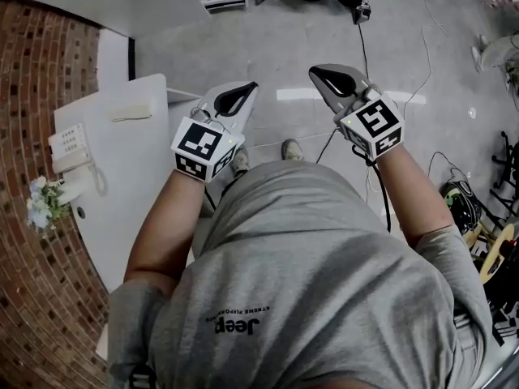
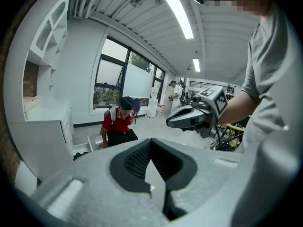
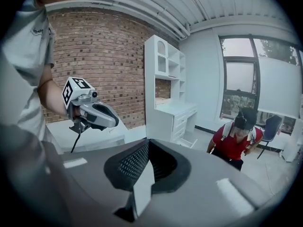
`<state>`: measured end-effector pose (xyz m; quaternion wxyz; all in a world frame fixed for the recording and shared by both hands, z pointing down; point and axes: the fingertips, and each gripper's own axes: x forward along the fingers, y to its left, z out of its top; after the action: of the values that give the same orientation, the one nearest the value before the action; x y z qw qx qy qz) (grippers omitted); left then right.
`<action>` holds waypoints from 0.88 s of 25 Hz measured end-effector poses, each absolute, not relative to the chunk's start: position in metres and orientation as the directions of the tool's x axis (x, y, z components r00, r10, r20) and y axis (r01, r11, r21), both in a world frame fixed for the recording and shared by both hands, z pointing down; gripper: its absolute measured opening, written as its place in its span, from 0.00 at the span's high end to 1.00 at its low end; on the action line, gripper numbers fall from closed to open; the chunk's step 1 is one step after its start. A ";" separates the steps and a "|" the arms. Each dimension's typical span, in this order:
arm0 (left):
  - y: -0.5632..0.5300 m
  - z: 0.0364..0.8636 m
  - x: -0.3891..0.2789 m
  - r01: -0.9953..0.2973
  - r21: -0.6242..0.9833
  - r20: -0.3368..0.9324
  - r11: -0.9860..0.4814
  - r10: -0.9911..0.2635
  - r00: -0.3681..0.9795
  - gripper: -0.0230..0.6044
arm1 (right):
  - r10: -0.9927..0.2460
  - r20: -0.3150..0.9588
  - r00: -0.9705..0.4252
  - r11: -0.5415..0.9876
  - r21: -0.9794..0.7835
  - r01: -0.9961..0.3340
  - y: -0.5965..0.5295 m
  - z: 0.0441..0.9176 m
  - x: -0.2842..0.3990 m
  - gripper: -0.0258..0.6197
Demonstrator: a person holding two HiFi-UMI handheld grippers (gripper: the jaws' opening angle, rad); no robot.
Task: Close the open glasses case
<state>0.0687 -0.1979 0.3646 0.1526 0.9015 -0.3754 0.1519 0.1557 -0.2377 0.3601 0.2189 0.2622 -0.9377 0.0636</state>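
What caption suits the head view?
Person in grey T-shirt holds left gripper and right gripper, both shut and empty, above the floor beside a white desk.

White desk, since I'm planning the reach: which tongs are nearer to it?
Left. The left tongs hang beside the white desk; the right tongs are farther off, over floor.

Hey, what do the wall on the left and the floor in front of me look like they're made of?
The wall looks like red-brown brick with a matte finish; its grid of mortar lines shows this. The floor is grey, smooth and glossy, perhaps polished concrete or a coating, since it mirrors a bright streak of light.
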 end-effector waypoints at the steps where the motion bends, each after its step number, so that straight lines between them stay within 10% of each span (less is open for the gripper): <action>1: -0.199 0.364 0.071 -0.723 0.161 0.387 -0.671 -0.631 0.672 0.97 | -0.466 0.445 -0.764 0.852 -0.007 -0.524 -0.238 0.361 0.159 0.95; 22: -0.200 0.356 0.066 -0.712 0.175 0.369 -0.681 -0.625 0.688 0.97 | -0.475 0.443 -0.760 0.838 -0.036 -0.545 -0.236 0.363 0.157 0.95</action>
<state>0.0663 -0.1997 0.3563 0.1539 0.9057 -0.3689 0.1410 0.1573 -0.2362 0.3633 0.2134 0.2729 -0.9346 0.0814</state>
